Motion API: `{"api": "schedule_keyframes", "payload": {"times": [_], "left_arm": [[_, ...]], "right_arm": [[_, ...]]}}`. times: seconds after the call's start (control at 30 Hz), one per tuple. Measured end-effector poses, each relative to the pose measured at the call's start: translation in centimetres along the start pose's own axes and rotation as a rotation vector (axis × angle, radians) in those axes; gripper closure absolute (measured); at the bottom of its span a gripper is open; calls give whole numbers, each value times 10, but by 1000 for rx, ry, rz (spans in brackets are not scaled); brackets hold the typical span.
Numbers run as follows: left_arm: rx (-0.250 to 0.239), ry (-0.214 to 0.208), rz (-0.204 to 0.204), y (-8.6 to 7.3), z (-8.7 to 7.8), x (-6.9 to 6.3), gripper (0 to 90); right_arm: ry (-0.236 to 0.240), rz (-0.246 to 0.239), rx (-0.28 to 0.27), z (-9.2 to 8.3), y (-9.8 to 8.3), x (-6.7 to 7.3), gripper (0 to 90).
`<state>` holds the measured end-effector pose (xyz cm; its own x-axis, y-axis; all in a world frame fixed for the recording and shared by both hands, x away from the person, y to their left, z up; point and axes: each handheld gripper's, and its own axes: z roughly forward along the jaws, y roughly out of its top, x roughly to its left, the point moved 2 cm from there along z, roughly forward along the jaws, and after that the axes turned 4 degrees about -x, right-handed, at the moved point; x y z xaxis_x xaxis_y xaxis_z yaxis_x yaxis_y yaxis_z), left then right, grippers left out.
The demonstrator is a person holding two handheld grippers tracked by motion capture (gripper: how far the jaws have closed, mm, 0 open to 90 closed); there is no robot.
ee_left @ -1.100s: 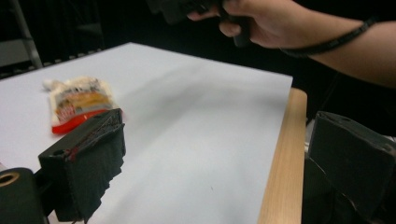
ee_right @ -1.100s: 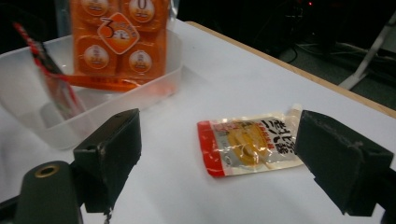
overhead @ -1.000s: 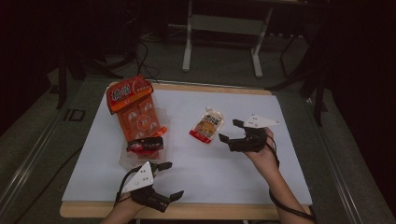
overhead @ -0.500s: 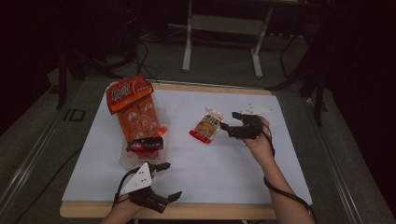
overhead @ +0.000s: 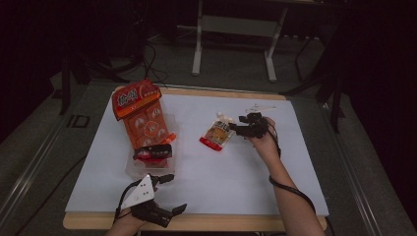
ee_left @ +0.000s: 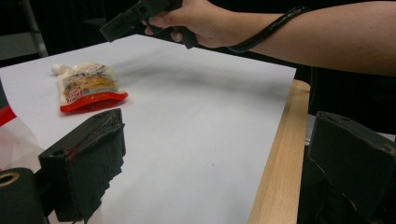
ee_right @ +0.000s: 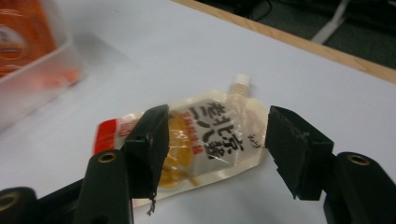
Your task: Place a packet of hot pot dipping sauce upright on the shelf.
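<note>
While the high view blurs it, the right gripper view shows the right gripper (ee_right: 212,144) closing, jaws apart around the pouch (ee_right: 205,135), not pressing. The left gripper (ee_left: 210,163) rests spread near the near edge.

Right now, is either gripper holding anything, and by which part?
No. The right gripper, jaws just closing, straddles the sauce pouch without pressing it; the left gripper is open.

- Spouted pouch (ee_right: 205,140): flexible plastic film, glossy, creased; white plastic cap; red printed band at its base.
- Right gripper (ee_right: 212,142): matt black plastic jaws; pads rough, frayed at the edges; brass-coloured metal rivets.
- Left gripper (ee_left: 210,154): the same matt black pads, scuffed.
- Table (ee_left: 280,163): pale wood edge, smooth, satin; top covered by a white paper sheet (overhead: 236,172), matt, flat.
- Tray (ee_right: 42,88): clear plastic, glossy.
- Orange packet (overhead: 142,115): glossy printed film.
</note>
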<state>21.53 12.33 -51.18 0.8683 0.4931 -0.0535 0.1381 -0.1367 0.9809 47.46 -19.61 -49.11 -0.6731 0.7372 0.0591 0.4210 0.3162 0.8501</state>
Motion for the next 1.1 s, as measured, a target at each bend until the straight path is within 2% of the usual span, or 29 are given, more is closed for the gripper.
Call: {"api": "schedule_keyframes", "payload": {"times": [0.1,0.37,0.57,0.6,0.7,0.9,1.0,1.1], "left_arm": [[1,5,-2,-1,-2,-1,45],[-3,24,-9,-2,-9,-2,45],[-4,36,-17,-4,-14,-2,45],[-3,38,-20,-5,-15,-2,45],[-6,47,-34,-6,-19,-2,45],[-16,67,-41,-7,-25,-2,54],[-12,74,-46,-8,-26,-1,54],[-6,74,-49,-9,-27,-2,54]], "right_arm": [[-11,24,26,8,-2,-5,449],[-85,-11,60,28,-6,-13,484],[-102,4,69,39,-8,-19,487],[-122,3,78,42,-9,-22,488],[-137,11,89,47,-12,-26,493],[-141,33,111,57,-18,-31,493],[-152,-2,142,63,-22,-29,493],[-133,46,132,65,-24,-32,493]]}}
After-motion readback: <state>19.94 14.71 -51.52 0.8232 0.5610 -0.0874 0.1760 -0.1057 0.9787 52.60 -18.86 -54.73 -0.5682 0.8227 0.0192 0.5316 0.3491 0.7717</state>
